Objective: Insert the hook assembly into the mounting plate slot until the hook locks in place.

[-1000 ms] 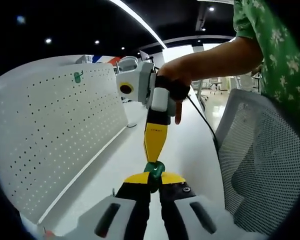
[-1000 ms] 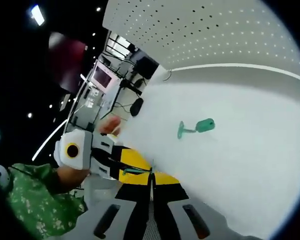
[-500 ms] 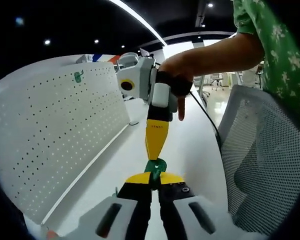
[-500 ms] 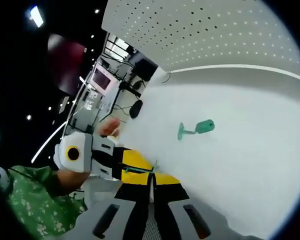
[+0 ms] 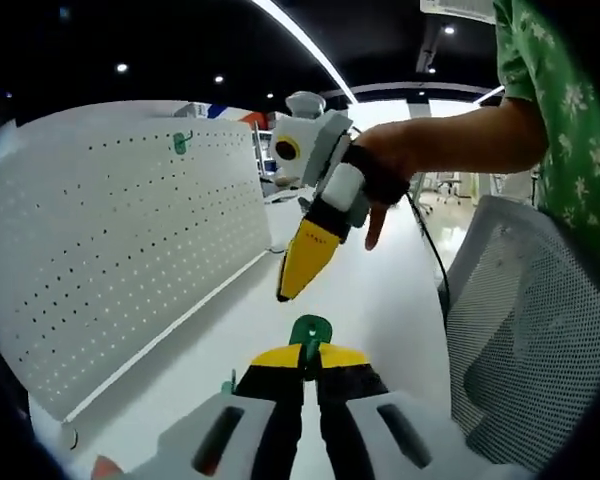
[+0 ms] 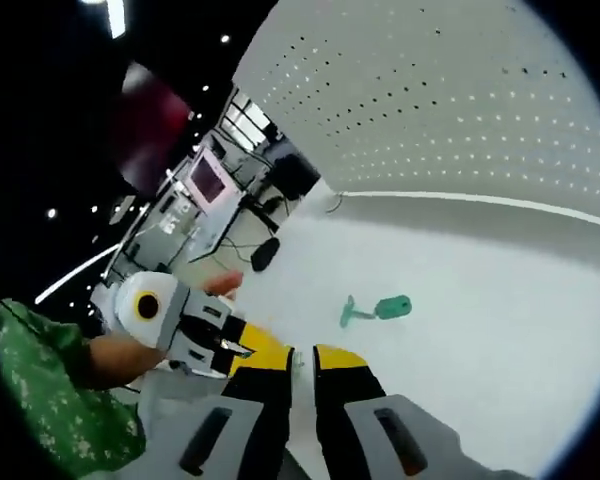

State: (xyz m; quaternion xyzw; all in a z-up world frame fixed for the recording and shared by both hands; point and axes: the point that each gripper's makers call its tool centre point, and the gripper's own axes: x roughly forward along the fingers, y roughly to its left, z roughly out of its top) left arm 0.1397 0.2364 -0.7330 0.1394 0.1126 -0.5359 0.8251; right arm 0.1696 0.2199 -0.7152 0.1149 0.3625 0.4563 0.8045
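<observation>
Green plastic hook pinched in left claw, right claw slightly parted, empty; approach white perforated pegboard plate at frame left squarely, push until seated.

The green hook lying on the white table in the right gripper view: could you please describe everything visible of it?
The green hook looks like teal plastic: a small flat foot, a thin stem and a chunkier rounded block. It lies on its side on the white table, short of the pegboard, touching only the tabletop.
</observation>
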